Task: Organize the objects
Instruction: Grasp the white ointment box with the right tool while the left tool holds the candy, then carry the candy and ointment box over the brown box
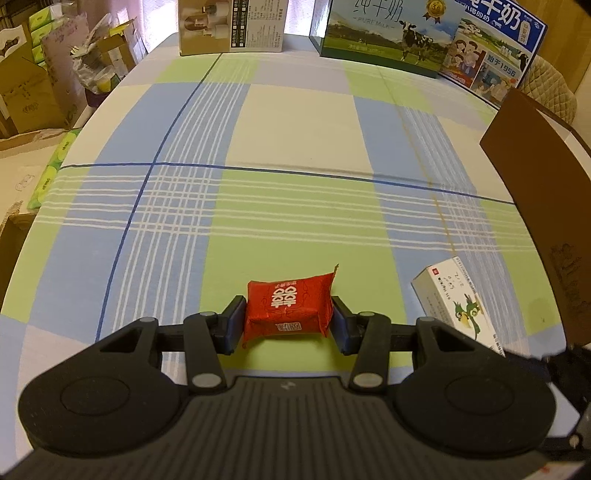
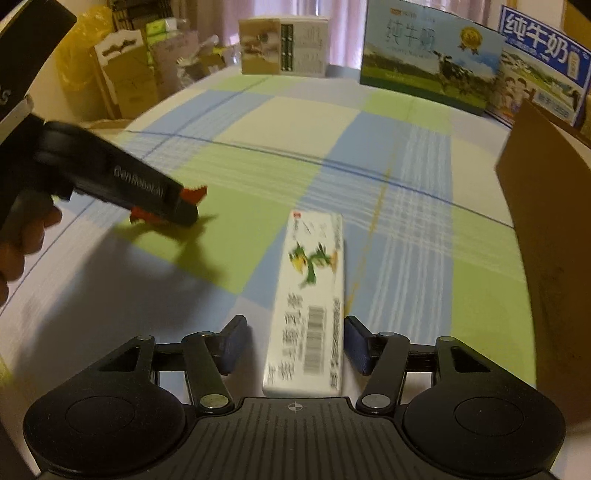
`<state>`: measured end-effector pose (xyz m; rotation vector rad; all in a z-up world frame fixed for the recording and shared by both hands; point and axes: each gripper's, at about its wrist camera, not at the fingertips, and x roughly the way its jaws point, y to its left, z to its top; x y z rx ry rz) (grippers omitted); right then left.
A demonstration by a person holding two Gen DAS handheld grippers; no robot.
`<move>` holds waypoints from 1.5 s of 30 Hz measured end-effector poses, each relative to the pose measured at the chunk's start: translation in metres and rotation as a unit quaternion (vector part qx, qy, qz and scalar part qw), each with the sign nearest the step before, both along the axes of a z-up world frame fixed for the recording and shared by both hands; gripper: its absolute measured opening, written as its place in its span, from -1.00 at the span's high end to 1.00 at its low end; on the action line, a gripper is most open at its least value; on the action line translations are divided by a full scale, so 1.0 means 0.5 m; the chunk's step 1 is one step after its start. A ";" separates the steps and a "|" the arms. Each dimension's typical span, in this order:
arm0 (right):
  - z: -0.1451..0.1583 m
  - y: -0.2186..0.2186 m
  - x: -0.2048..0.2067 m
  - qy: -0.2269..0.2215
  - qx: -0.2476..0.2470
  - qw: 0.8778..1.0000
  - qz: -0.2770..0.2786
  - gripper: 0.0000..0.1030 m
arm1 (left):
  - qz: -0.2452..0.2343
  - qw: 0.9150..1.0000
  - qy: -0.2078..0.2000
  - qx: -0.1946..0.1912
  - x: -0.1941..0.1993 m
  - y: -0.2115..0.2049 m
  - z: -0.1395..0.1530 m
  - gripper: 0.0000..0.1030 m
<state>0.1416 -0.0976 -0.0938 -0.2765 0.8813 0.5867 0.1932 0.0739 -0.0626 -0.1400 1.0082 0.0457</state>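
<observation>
Two grippers are at work near the front of the checked tablecloth (image 1: pixel 295 122). The left gripper (image 1: pixel 288 319) is clenched on a red candy packet (image 1: pixel 286 308), its blue pads pressed against the packet's two short sides; from the right wrist view the packet appears lifted just clear of the cloth, its shadow lying beneath it, which suggests it is being carried rather than merely squeezed in place. The right gripper (image 2: pixel 297 341) is spread wide, straddling the near end of a long white medicine box (image 2: pixel 314 295) that lies flat on the cloth, with gaps visible between each pad and the box's long sides; I judge it is lined up for a grasp across the narrow width, not yet made. The box sits just to the right of the held packet, and the two tools are close together, so closing and lifting on the right calls for care not to bump the left tool. To the right stands a brown cardboard box (image 2: pixel 546 258), its wall rising near the medicine box; it looks the likely place to gather things, though its inside is hidden. Far off, along the table's back edge, stand a tan carton (image 1: pixel 231 26) and two milk cartons (image 1: pixel 388 33), well apart from the work. Between them and the grippers the cloth lies bare, leaving ample room; the left table edge curves away, with clutter beyond.
</observation>
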 end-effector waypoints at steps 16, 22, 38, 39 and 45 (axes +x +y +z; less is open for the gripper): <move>-0.006 -0.024 0.061 -0.024 0.014 0.999 -0.044 0.32 | -0.020 0.999 0.005 0.026 -0.003 -0.033 -0.011 0.17; 0.013 -0.056 0.075 -0.024 0.031 0.996 -0.080 0.32 | -0.037 0.999 0.003 0.038 -0.009 -0.052 -0.012 0.17; 0.081 -0.110 0.035 -0.048 0.067 0.992 -0.097 0.32 | -0.058 0.997 -0.017 0.047 -0.036 -0.089 0.019 0.17; 0.087 -0.115 0.031 -0.050 0.069 0.992 -0.098 0.32 | -0.060 0.997 -0.021 0.046 -0.039 -0.094 0.024 0.17; 0.126 -0.145 0.009 -0.067 0.085 0.988 -0.109 0.32 | -0.067 0.995 -0.044 0.050 -0.056 -0.121 0.062 0.17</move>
